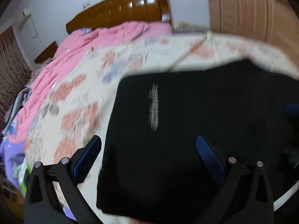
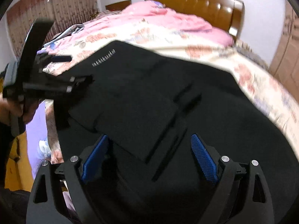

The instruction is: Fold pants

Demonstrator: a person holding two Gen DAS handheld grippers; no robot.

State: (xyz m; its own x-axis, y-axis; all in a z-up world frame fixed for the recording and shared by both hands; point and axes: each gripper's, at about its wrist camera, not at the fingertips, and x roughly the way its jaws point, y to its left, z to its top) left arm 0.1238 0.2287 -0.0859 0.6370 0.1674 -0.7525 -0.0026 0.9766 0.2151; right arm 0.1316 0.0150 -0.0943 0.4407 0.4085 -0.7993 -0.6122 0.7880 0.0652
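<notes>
Black pants [image 1: 186, 130] lie on the floral bedspread, with a small white logo [image 1: 154, 108] on the cloth. In the right wrist view the pants [image 2: 149, 97] show folded layers and a pocket flap. My left gripper [image 1: 148, 145] is open and empty, just above the pants' near left part. My right gripper [image 2: 149, 143] is open and empty, over the pants' near edge. The left gripper also shows in the right wrist view [image 2: 65, 71], held in a hand at the pants' left edge. Both views are blurred.
The floral bedspread [image 1: 78, 97] covers the bed. A pink quilt [image 1: 104, 39] lies bunched toward the wooden headboard [image 1: 119, 11]. Loose clothes [image 1: 16, 102] sit at the bed's far left. A wooden wardrobe [image 1: 252, 9] stands at the right. Curtains [image 2: 56, 3] hang behind.
</notes>
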